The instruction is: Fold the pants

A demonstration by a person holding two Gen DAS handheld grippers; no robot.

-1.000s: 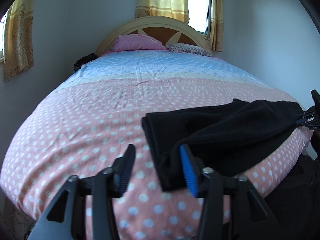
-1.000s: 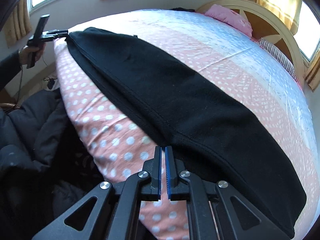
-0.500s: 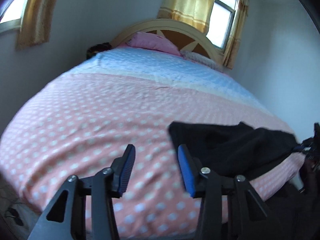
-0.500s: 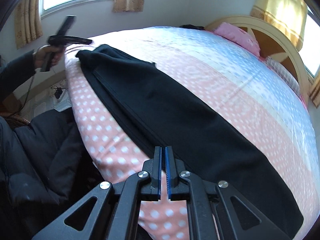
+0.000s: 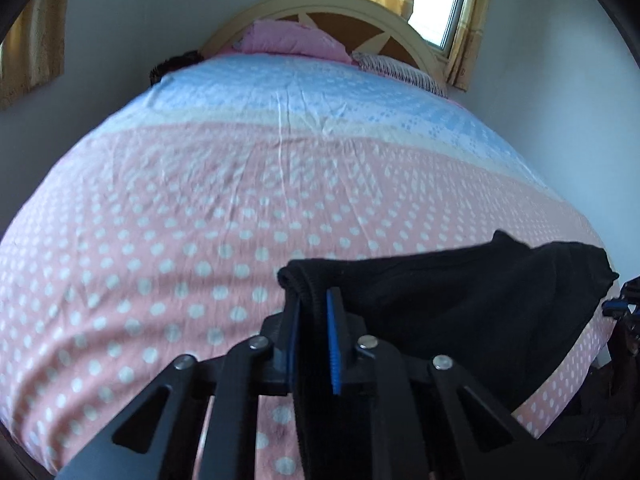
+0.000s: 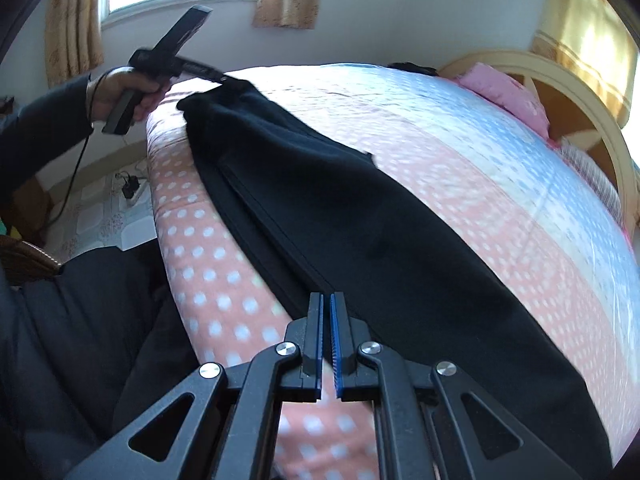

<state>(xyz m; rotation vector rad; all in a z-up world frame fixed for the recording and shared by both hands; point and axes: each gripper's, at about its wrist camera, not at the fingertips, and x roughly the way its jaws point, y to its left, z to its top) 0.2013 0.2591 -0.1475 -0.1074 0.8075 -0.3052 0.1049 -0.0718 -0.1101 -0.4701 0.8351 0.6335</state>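
We see the left claw (image 5: 314, 304) pinching one end of the black pants (image 5: 460, 304) on the bed (image 5: 200, 200); its jaws just closed. The right claw (image 6: 326, 320) is pressed together w/ pants edge.

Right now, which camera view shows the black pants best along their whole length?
The right wrist view: the black pants stretch across the bed from one gripper to the other. The left wrist view shows only the bunched end clamped in the left gripper.
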